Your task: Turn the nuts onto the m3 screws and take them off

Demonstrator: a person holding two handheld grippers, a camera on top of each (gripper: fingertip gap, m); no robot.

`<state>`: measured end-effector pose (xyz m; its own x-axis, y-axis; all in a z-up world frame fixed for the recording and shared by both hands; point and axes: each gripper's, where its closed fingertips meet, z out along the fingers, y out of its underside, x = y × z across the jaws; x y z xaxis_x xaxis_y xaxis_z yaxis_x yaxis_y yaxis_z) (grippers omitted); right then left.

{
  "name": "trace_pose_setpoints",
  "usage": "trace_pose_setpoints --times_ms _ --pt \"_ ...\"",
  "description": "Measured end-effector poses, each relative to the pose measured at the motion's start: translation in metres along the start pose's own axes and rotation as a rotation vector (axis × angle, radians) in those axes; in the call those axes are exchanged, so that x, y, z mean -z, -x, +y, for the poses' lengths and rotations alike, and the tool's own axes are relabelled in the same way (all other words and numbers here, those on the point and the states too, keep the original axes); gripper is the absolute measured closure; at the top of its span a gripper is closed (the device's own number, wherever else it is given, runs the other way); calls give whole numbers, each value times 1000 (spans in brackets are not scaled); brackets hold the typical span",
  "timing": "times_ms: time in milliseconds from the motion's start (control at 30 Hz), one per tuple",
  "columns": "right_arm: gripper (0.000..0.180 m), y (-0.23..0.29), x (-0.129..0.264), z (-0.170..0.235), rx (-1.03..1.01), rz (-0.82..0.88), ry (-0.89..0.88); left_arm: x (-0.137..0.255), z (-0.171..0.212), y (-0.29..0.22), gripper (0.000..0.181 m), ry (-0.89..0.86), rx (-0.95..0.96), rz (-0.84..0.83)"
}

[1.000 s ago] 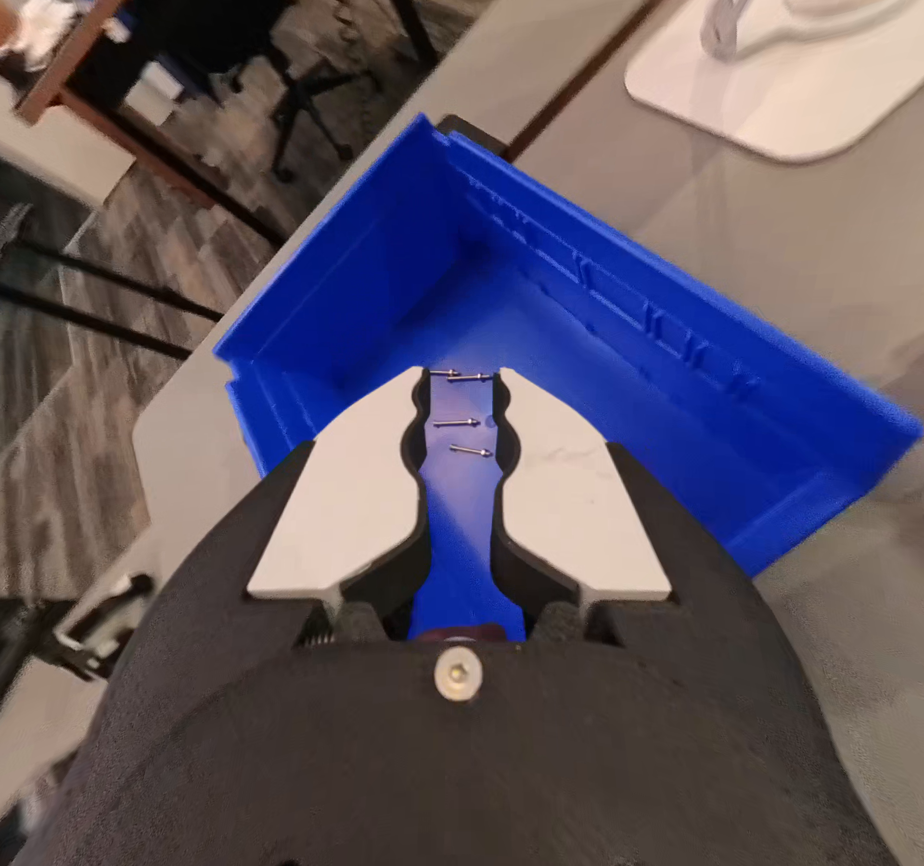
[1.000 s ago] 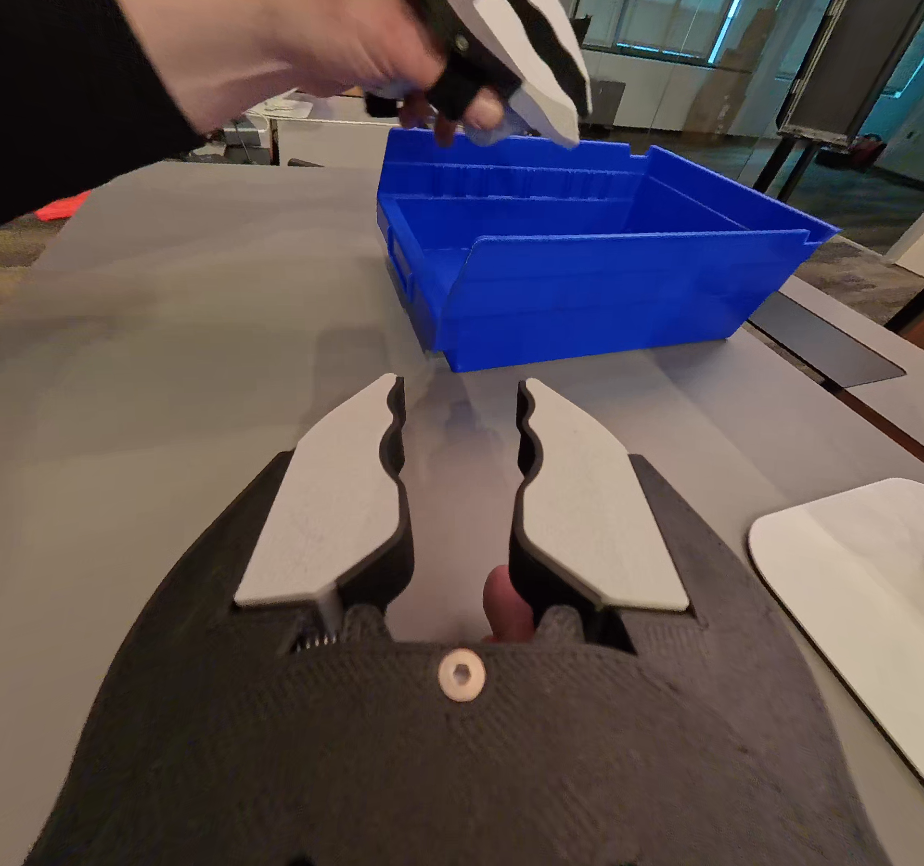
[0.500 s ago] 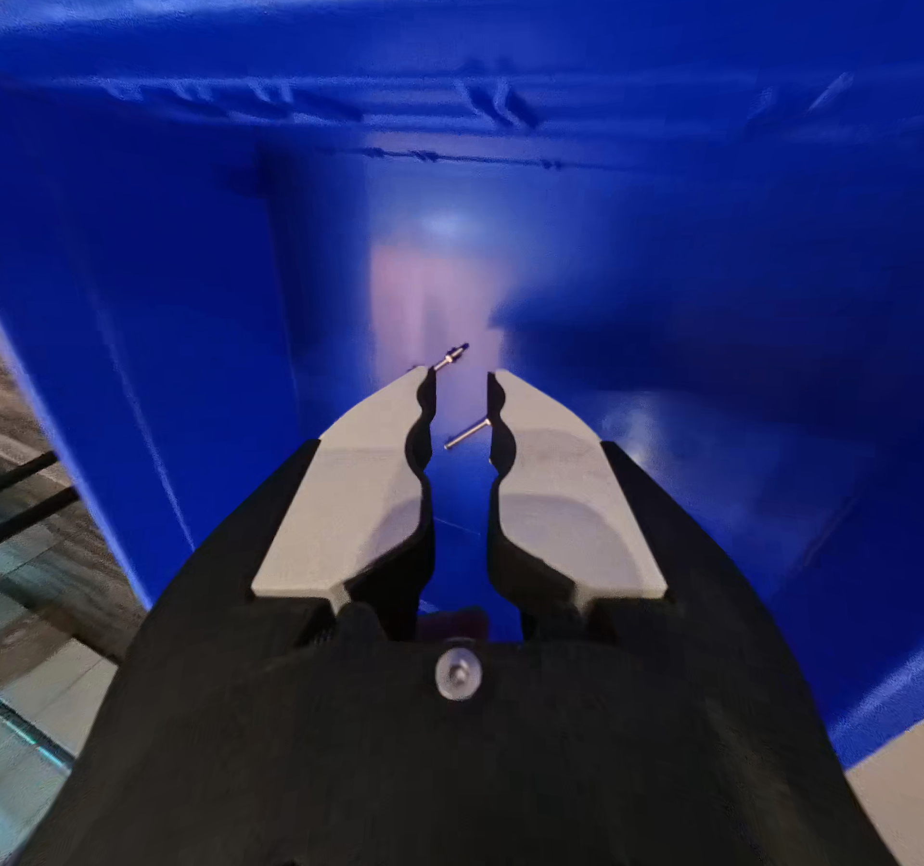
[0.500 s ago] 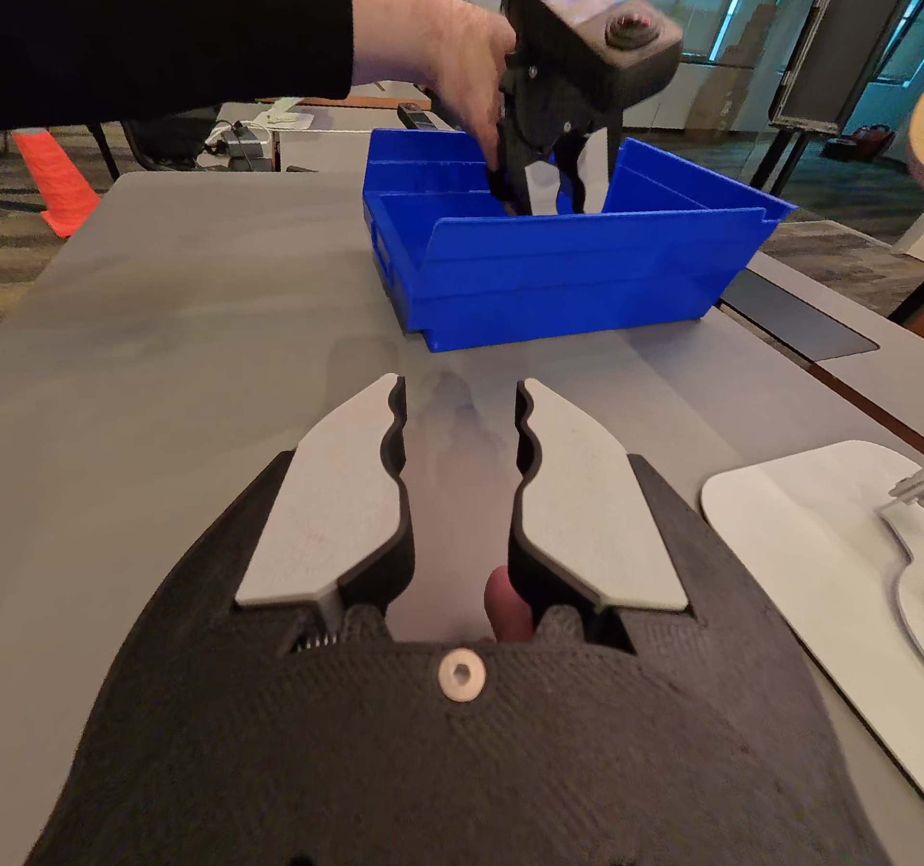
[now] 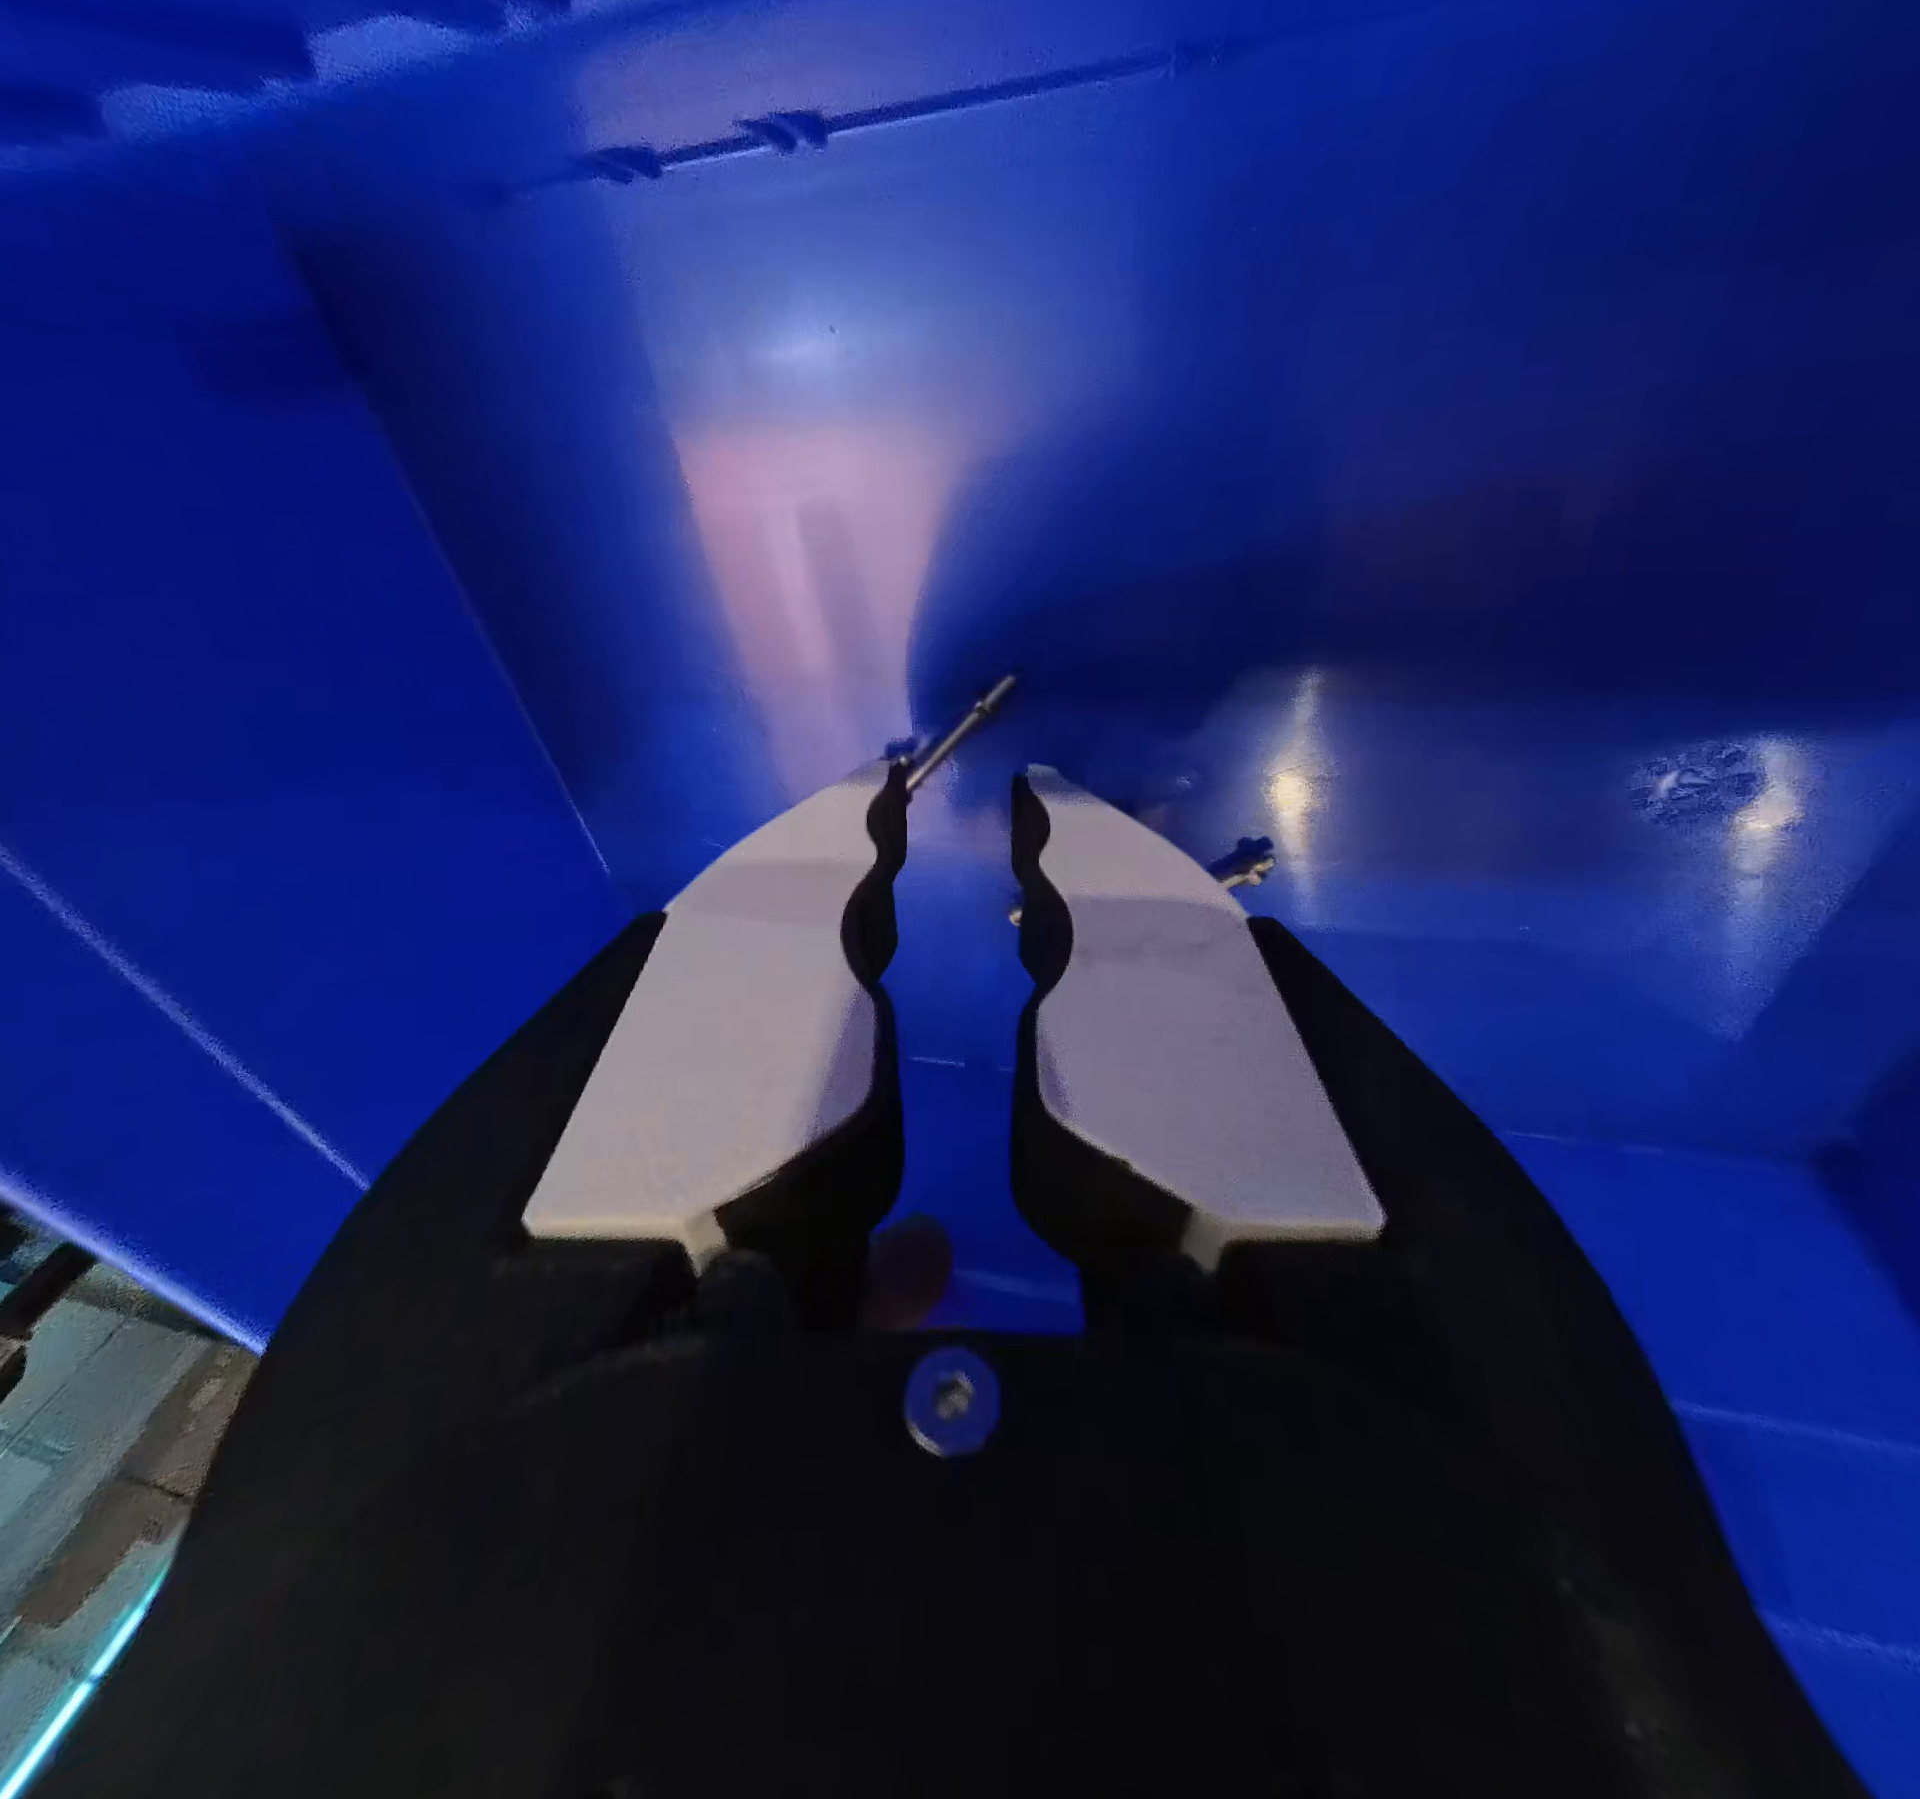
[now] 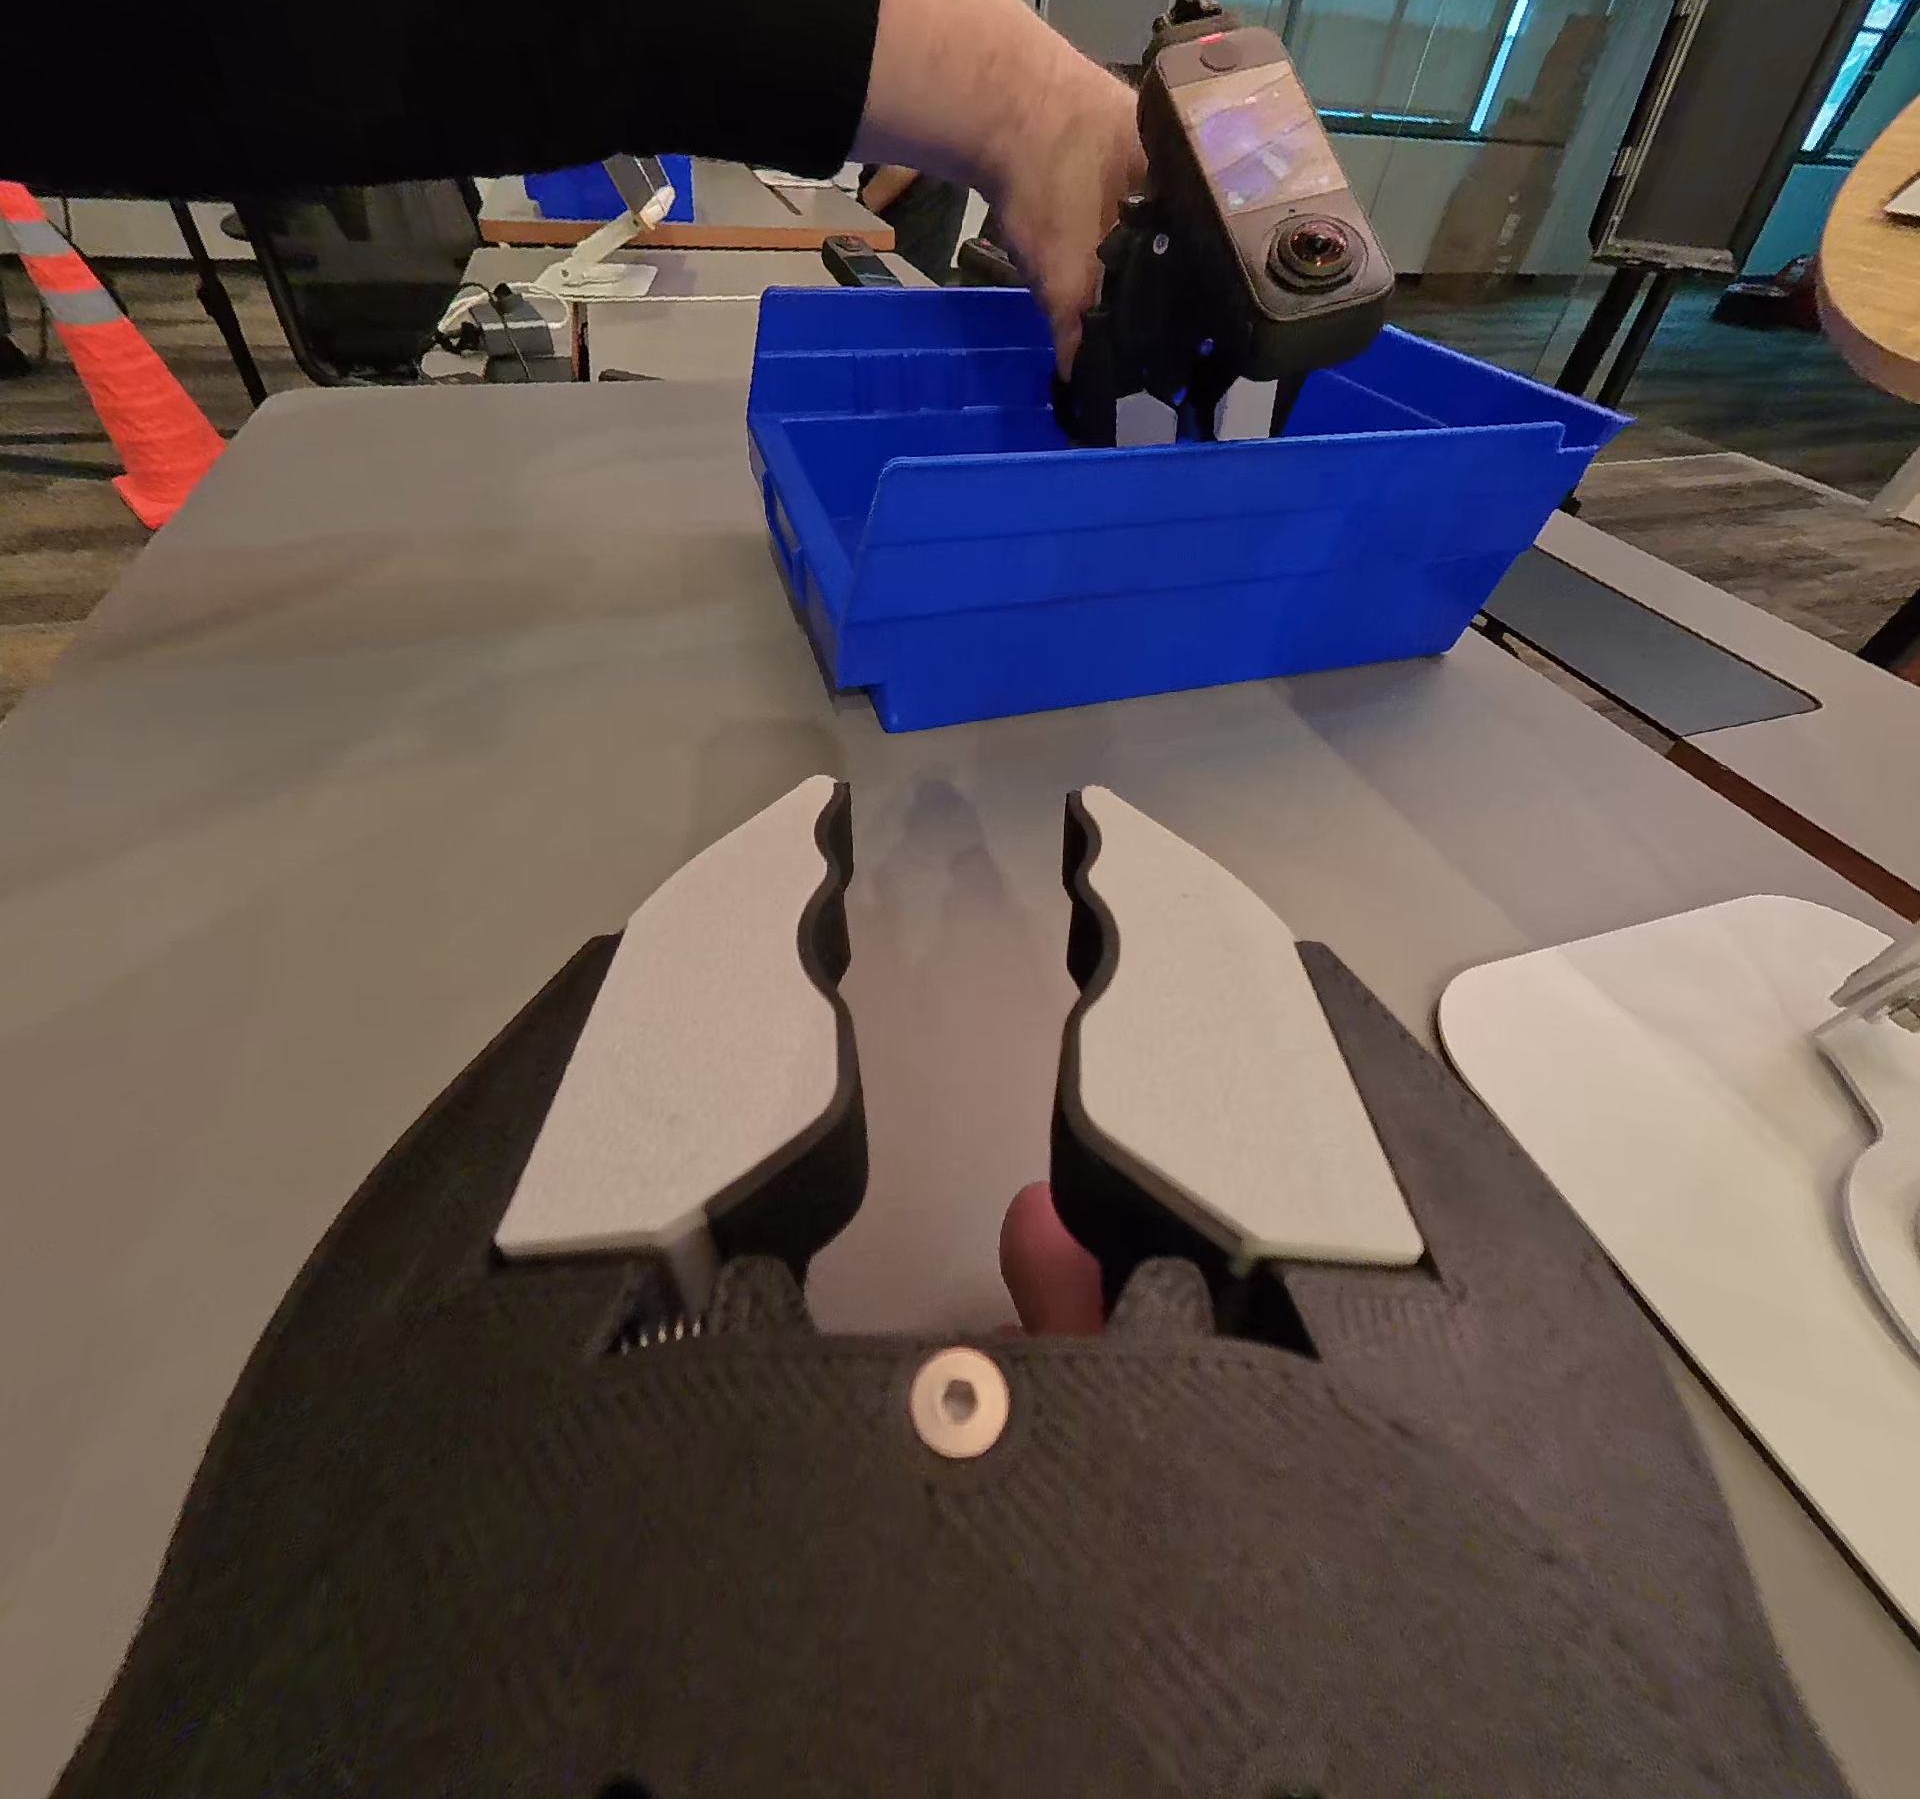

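My left gripper [image 5: 953, 781] is open, low inside the blue bin [image 5: 312, 554], with its tips near the floor. A thin m3 screw [image 5: 961, 729] lies just beyond the left tip, with a nut part way along its shaft. A second small screw [image 5: 1245, 863] lies right of the right finger; another shows only as a tip at that finger's inner edge. In the right wrist view the left gripper's body [image 6: 1195, 336], held by a hand, reaches down into the bin [image 6: 1143, 554]. My right gripper [image 6: 956, 793] is open and empty above the grey table, short of the bin.
The bin stands on a grey table [image 6: 416, 658]. A white base plate [image 6: 1662, 1074] with a clear stand lies at the right. An orange cone [image 6: 114, 357] stands on the floor at the far left. Other tables and chairs stand behind.
My left gripper has gone from above the bin down into it, close to the screws on its floor. My right gripper has stayed open above the table.
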<state>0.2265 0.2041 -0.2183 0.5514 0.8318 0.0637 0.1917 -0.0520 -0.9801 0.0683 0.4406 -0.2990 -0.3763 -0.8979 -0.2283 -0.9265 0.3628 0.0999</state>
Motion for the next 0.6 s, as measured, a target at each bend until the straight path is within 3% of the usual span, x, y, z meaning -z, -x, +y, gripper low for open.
trace_pose_setpoints --times_ms 600 --pt "143 -8 2 -2 -76 -8 -22 -6 -8 -4 179 -66 -85 122"
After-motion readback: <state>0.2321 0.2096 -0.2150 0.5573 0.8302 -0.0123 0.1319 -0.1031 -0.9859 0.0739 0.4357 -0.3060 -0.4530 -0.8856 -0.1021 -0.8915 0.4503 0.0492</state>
